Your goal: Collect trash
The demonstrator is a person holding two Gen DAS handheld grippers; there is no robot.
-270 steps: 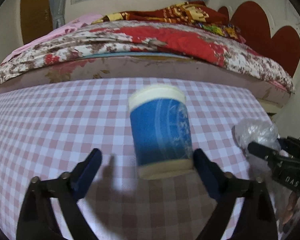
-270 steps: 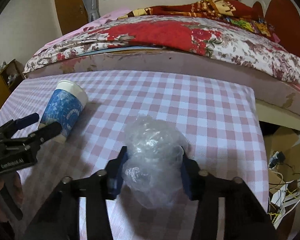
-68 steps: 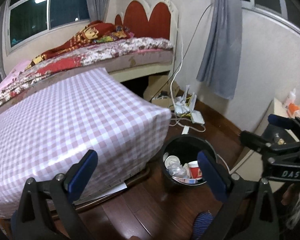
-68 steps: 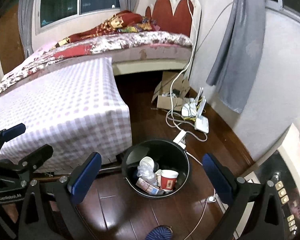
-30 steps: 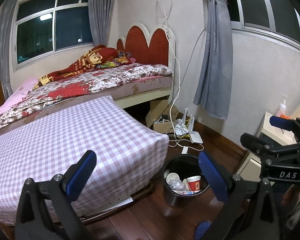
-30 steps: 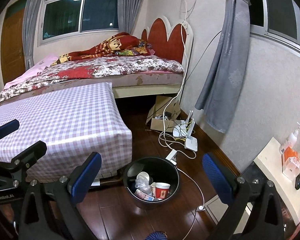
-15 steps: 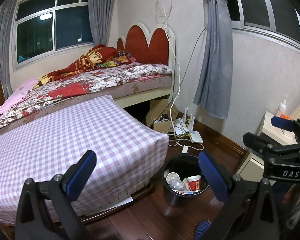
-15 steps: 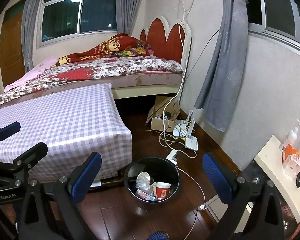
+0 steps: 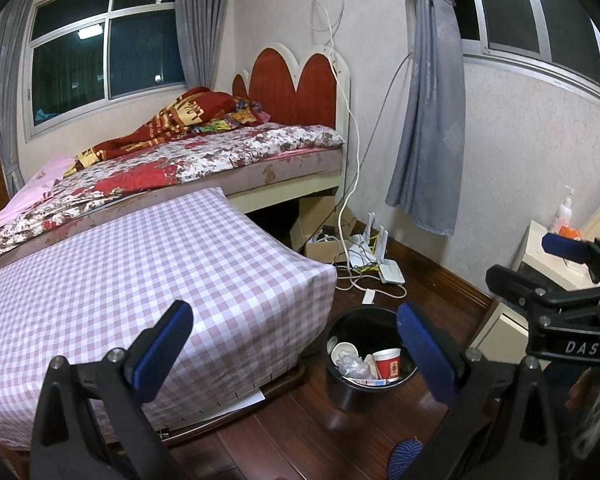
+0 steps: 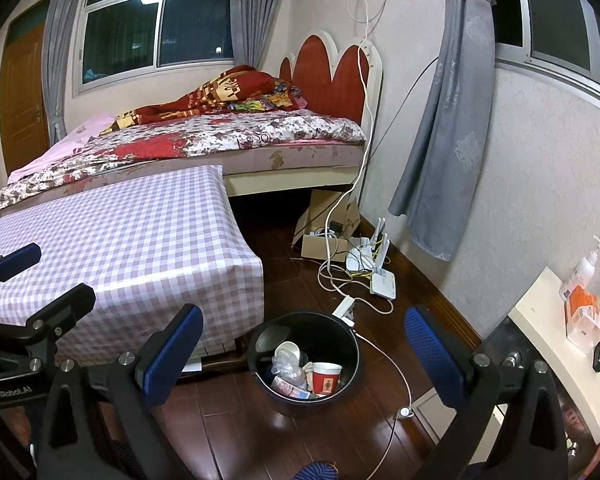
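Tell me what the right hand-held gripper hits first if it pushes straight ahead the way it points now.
Probably the black trash bin on the floor. The right hand-held gripper, jaws open and empty, frames the bin's open top, where a red paper cup and crumpled plastic lie. Depth is uncertain.

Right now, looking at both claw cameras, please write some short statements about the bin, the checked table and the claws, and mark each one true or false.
1. The black bin stands on the floor beside the checked table. True.
2. The bin is empty. False: it holds a red paper cup and other trash.
3. The left claw is open. True.
4. The right claw grips a plastic bag. False: it is open and holds nothing.
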